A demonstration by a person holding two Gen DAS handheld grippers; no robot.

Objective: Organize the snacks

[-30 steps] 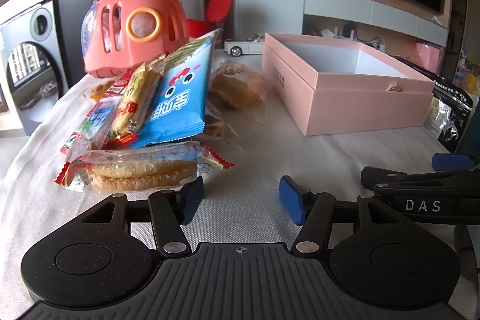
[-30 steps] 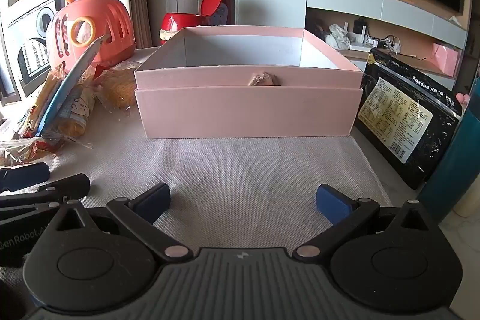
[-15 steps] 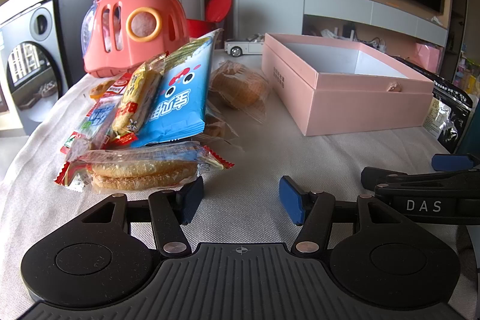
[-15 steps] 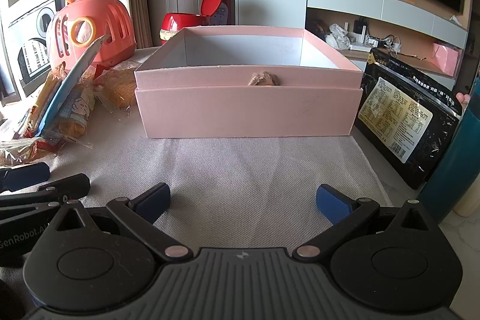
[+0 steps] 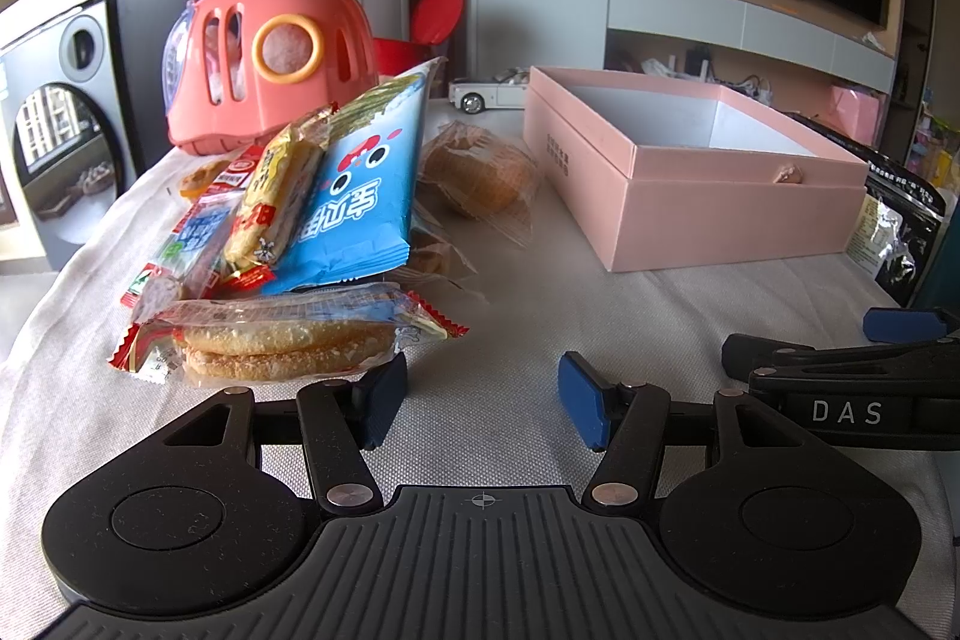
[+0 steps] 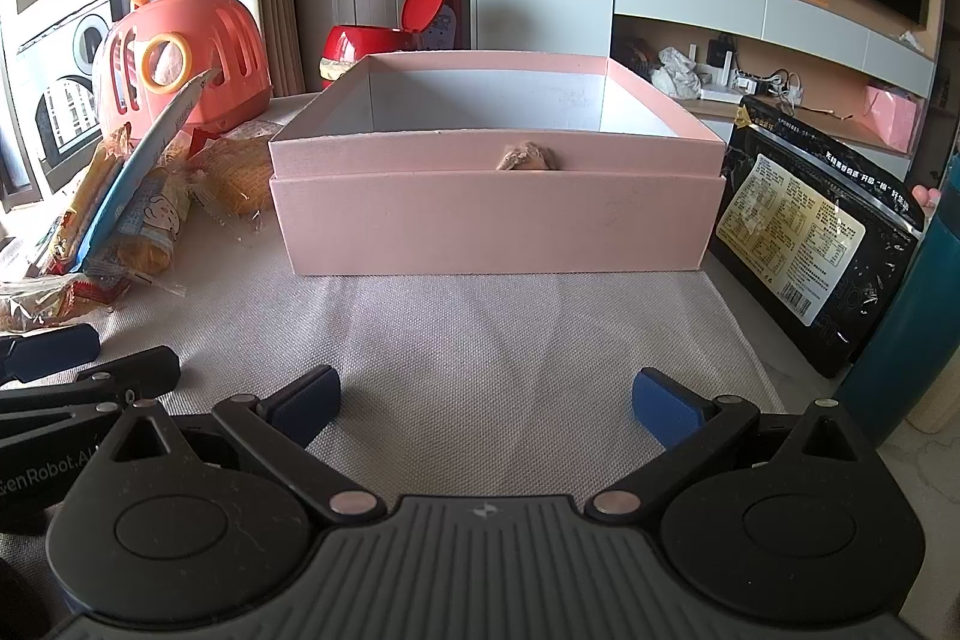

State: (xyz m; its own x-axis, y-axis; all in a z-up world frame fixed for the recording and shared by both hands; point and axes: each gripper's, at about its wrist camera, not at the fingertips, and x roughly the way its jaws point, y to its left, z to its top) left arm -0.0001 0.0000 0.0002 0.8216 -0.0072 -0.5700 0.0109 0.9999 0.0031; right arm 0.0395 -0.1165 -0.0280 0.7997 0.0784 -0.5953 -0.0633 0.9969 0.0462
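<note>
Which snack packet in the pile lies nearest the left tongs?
The clear packet of two round rice crackers, lying flat at the front of the pile, just ahead of the left tongs. The blue packet and the others lean farther back.

The open box (image 6: pixel 492 226) is pale pink outside with a white lining. The cloth (image 6: pixel 480 334) beneath it is an off-white weave with a fine grid texture. In the snack pile, the largest packet (image 5: pixel 354 196) is bright blue with white characters and red spots; beside it lies a yellow packet (image 5: pixel 270 196) with red print, and in front a clear wrapper of golden-brown rice crackers (image 5: pixel 282 346) with red zigzag ends. The toy carrier (image 5: pixel 264 52) is coral with an orange handle and ring. A black pouch (image 6: pixel 810 244) carries a cream label. The pads (image 6: pixel 666 406) are blue on black arms.
</note>
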